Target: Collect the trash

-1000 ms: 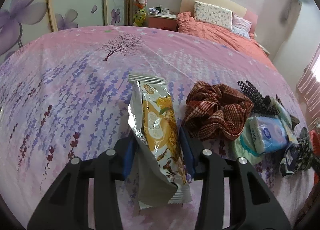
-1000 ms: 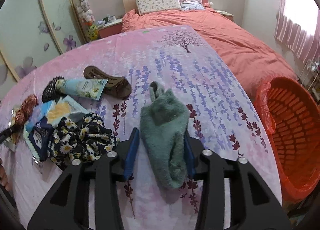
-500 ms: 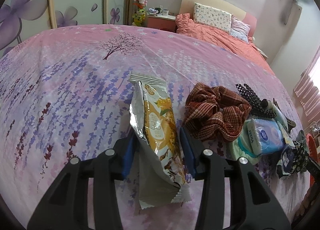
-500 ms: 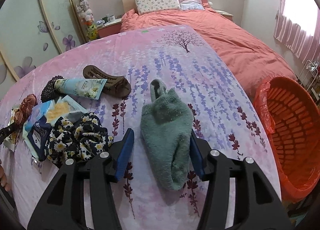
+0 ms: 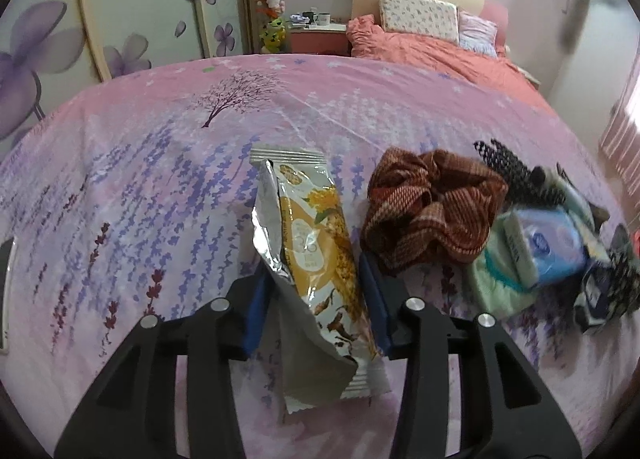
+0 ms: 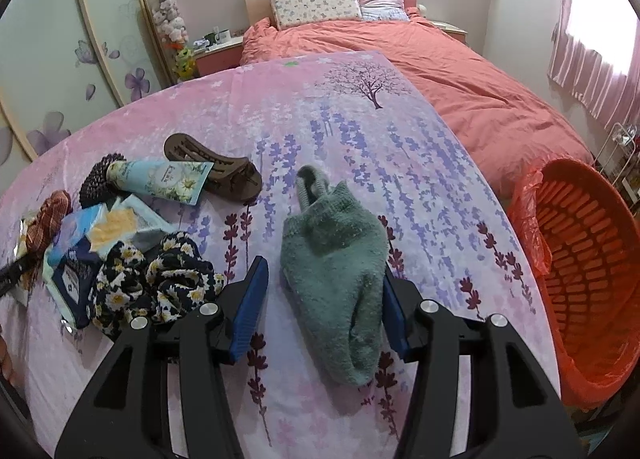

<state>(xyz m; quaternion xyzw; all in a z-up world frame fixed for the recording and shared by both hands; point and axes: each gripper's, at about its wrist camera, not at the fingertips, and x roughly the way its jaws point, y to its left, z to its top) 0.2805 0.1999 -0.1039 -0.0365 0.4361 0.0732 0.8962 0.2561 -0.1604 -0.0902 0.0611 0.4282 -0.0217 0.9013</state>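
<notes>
Snack wrapper (image 5: 320, 255) between left hand-held gripper (image 5: 316, 299) fingers

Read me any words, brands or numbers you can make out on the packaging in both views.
None reads cleanly.
Snack wrapper: round printed emblem, characters too blurred.
Blue wipes pack: side lettering, too blurred.
Floral tube: oval script label, too small.
Navy packet: white label, illegible.

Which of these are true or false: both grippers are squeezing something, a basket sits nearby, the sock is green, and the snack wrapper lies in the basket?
1. Both grippers squeeze something. False: the left gripper is shut on the snack wrapper, but the right gripper is open around the sock.
2. An orange basket sits nearby. True.
3. The sock is green. True.
4. The wrapper lies in the basket. False: it is over the bedspread.
</notes>
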